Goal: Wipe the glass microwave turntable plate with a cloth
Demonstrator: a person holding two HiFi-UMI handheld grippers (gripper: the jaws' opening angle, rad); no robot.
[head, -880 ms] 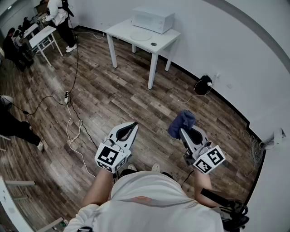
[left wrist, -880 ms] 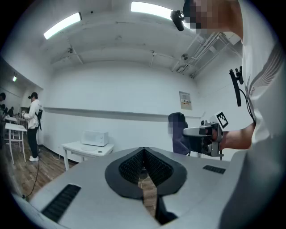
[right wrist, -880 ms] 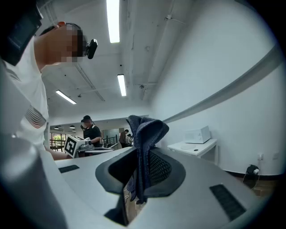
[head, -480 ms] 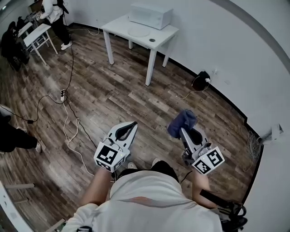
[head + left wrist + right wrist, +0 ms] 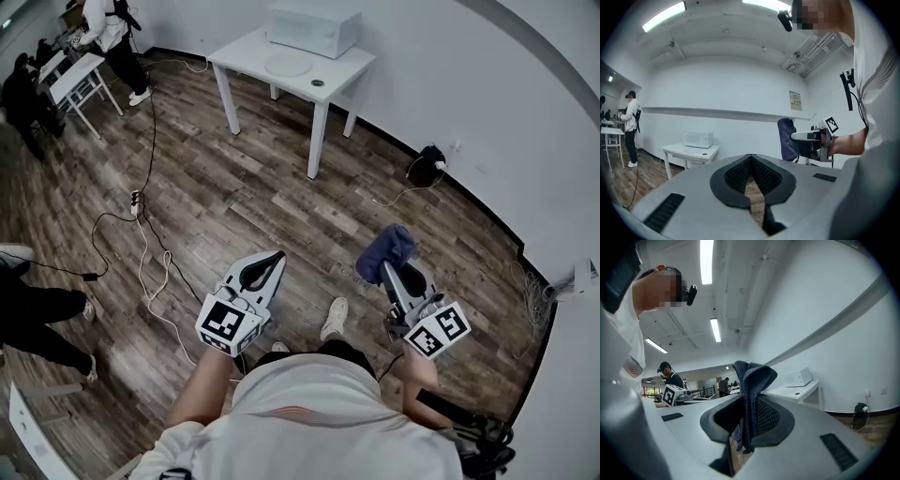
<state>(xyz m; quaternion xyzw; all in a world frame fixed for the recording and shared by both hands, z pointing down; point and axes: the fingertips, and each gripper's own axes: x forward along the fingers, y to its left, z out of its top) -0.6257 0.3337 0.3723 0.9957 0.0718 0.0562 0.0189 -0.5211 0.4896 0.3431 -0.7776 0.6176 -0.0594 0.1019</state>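
Observation:
The glass turntable plate (image 5: 288, 64) lies on a white table (image 5: 342, 73) far ahead, in front of a white microwave (image 5: 314, 29). A dark blue cloth (image 5: 385, 251) is pinched in my right gripper (image 5: 386, 271), held at waist height over the wood floor; the right gripper view shows the cloth (image 5: 751, 394) folded between the jaws. My left gripper (image 5: 267, 269) is shut with nothing in it, level with the right one. In the left gripper view the table (image 5: 691, 151) and microwave (image 5: 698, 139) stand small in the distance.
Cables (image 5: 145, 253) trail across the wood floor at left. A black object with a cord (image 5: 431, 156) sits by the wall. People stand at another table (image 5: 80, 70) in the far left corner; a person's leg (image 5: 37, 309) is at the left edge.
The view has shifted slightly as I step; a shoe now shows between the grippers. Both grippers keep their pose and the cloth stays held.

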